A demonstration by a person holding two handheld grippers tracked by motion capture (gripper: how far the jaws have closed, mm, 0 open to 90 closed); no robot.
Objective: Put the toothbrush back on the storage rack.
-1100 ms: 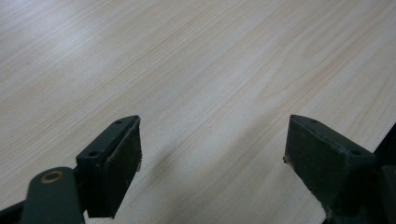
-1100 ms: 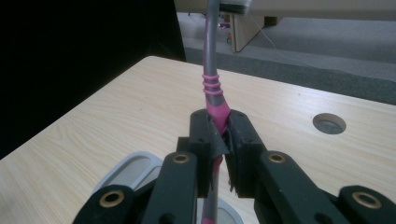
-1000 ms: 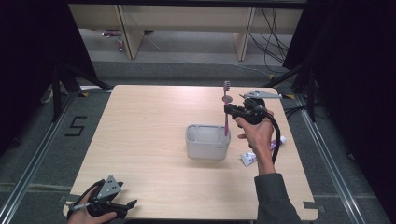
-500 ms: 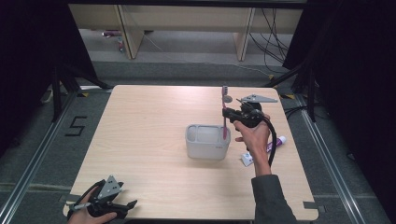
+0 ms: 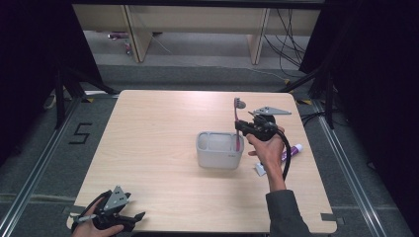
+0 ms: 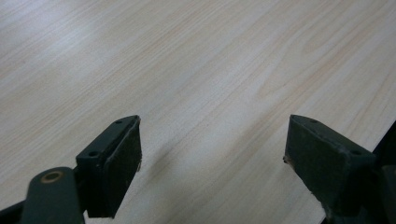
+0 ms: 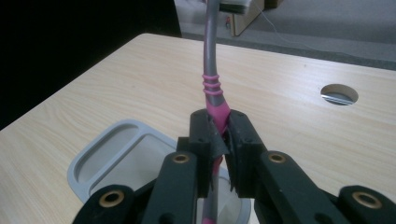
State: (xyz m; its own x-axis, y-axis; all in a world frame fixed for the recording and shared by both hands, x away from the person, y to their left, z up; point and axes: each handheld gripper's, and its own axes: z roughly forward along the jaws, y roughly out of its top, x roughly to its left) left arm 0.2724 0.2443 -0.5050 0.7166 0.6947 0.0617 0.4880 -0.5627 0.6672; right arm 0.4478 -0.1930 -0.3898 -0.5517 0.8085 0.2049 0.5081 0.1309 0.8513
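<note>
Both tongs differ: right tongs (image 5: 240,127), clamped on toothbrush (image 5: 237,118), have sunk toward holder (image 5: 220,150); left tongs (image 6: 212,163) stay apart

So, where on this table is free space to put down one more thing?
The table is bare from its left edge to the grey holder, and along the far edge too. It is crowded on the right: the right tongs grip the toothbrush over the holder, with the toothpaste tube beside them.

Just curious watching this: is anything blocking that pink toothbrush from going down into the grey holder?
Nothing visible does. The right claw holds the toothbrush upright, its lower end already at the open top of the grey holder, whose compartment looks empty.
</note>
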